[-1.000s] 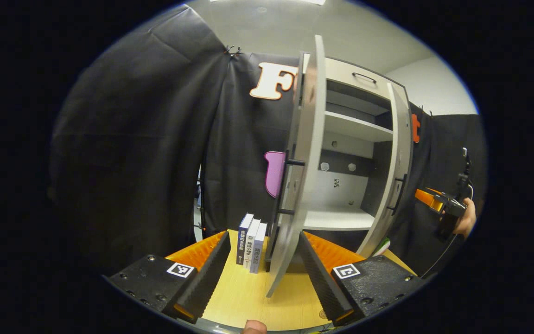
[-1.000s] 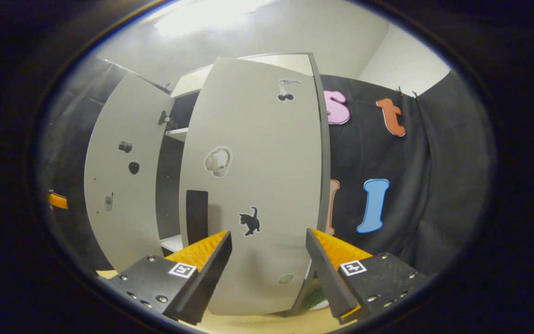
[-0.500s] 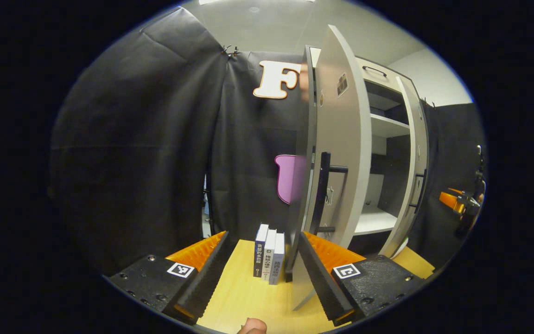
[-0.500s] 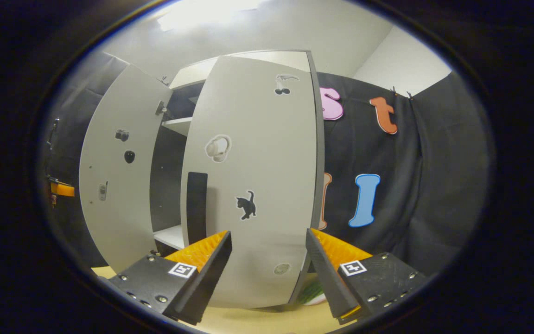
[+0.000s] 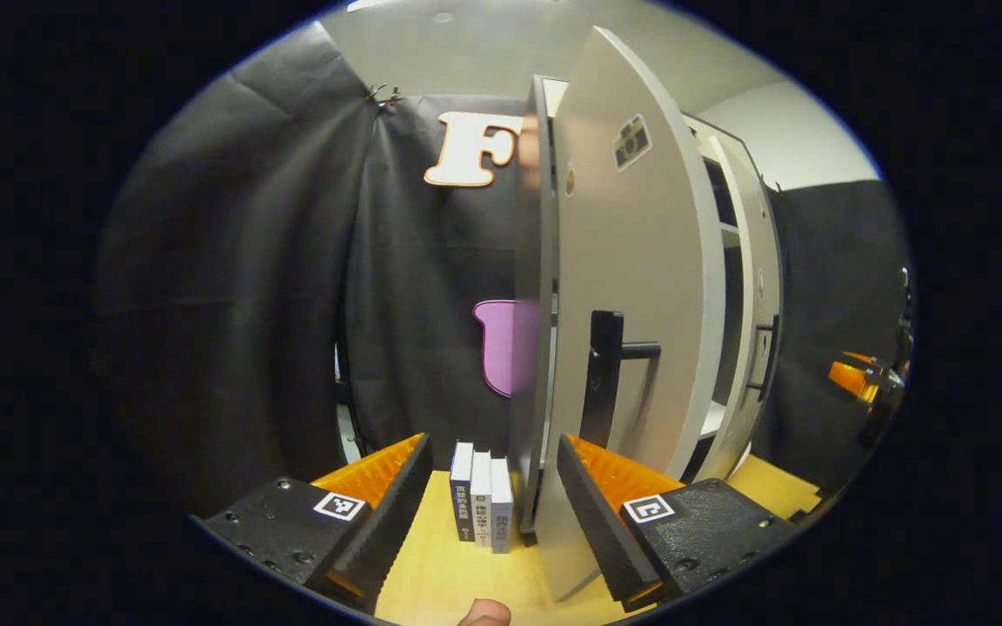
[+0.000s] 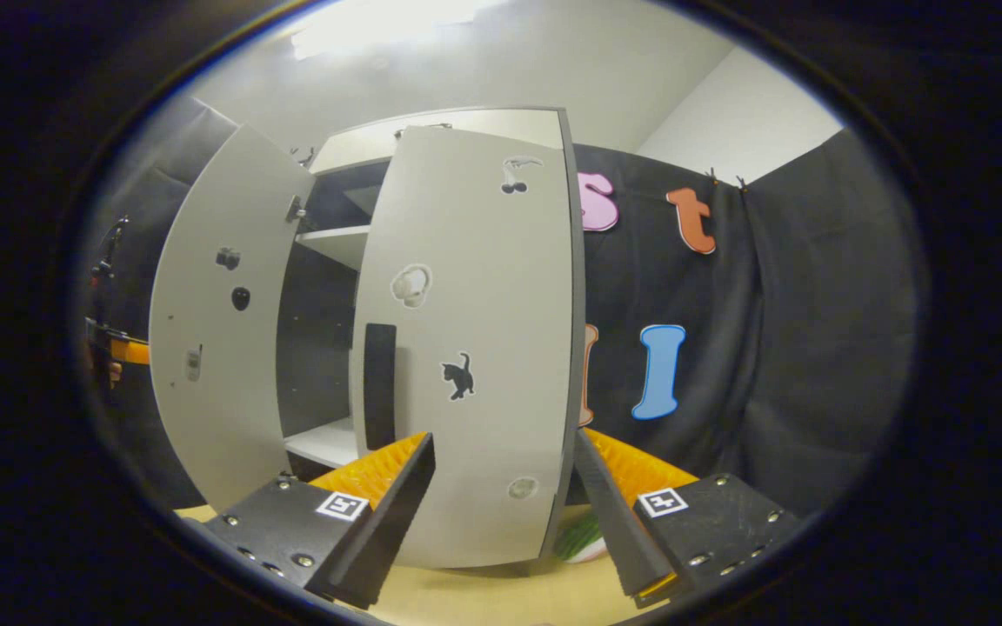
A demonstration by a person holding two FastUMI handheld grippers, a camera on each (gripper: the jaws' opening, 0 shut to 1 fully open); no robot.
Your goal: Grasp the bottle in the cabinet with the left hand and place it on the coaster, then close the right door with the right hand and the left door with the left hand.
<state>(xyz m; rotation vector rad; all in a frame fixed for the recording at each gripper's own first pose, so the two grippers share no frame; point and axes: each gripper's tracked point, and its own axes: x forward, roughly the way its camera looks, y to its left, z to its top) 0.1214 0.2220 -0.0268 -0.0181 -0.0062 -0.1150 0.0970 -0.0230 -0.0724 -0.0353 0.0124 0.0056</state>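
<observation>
Both grippers' jaws apart, empty. Left door (image 5: 631, 287) ajar, hiding most of cabinet interior (image 6: 314, 348); bottle hidden; right door (image 6: 475, 348) partly open.

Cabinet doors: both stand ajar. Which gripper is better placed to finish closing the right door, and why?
Right. The right gripper is open, directly facing the right door. The left gripper is at the left door, on the cabinet's other side.
</observation>
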